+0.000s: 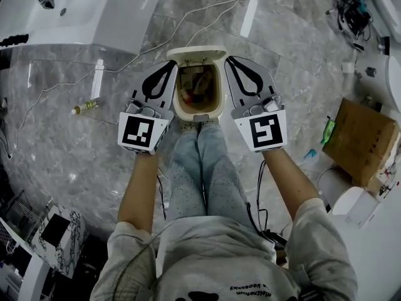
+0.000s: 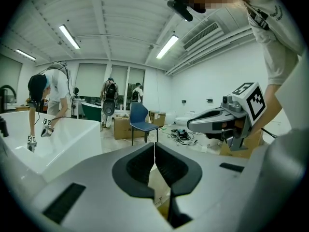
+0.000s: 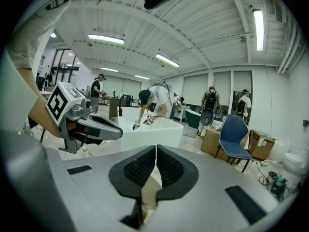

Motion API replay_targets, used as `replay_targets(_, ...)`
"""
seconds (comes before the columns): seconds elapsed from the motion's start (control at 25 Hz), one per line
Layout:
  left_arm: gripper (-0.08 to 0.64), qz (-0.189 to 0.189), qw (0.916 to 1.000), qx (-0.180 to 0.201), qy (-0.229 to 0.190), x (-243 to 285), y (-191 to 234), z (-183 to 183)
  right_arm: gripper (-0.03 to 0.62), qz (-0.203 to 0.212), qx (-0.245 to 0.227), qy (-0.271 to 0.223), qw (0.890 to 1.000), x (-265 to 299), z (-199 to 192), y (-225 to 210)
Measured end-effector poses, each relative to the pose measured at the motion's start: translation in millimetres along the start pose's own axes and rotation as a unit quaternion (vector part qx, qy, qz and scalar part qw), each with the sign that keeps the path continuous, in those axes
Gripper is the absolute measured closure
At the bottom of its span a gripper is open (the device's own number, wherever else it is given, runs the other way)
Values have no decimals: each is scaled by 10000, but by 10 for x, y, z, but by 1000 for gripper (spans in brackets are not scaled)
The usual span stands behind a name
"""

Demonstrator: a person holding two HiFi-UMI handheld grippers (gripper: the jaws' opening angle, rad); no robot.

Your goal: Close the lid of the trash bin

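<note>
A cream trash bin (image 1: pixel 214 99) stands on the marble floor just ahead of the person's knees. Its lid (image 1: pixel 196 54) is tipped up and back, and brownish rubbish shows inside. My left gripper (image 1: pixel 170 64) hangs beside the bin's left rim with its jaws shut and nothing between them. On the bin's right side my right gripper (image 1: pixel 229 60) is likewise shut and empty. In the left gripper view the black pads (image 2: pixel 166 170) meet, a cream strip of the bin (image 2: pixel 157 185) shows below them, and the right gripper (image 2: pixel 189 124) floats at the right. The right gripper view shows closed pads (image 3: pixel 169 170) and the left gripper (image 3: pixel 119 132).
A white bathtub (image 1: pixel 81 11) stands at the far left, with a small bottle (image 1: pixel 84 107) and a long cable (image 1: pixel 125 64) on the floor near it. A cardboard box (image 1: pixel 360 137) lies at the right. A blue chair (image 2: pixel 141 117) and several people are farther off.
</note>
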State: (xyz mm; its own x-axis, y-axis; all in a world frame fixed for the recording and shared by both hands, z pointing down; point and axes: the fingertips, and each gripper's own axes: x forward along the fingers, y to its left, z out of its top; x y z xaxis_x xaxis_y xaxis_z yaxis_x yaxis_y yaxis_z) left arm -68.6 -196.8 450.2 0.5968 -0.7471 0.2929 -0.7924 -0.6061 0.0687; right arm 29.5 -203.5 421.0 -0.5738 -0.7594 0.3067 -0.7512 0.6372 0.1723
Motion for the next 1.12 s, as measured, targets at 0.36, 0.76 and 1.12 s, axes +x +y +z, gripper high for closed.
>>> replay_targets(0.36,538,-266,9989,-44,372,289,77,-315,558,323,87,483,9983,246,-341,26)
replay_targets(0.76,396,-423,9964,-60,730,517,219,-574,557,693,129,864,9938,480,-698,18)
replay_targets(1.12,380,-544,9928,81,1067,632,344,-811,460,792,163,1224,9892,640,-975,-62)
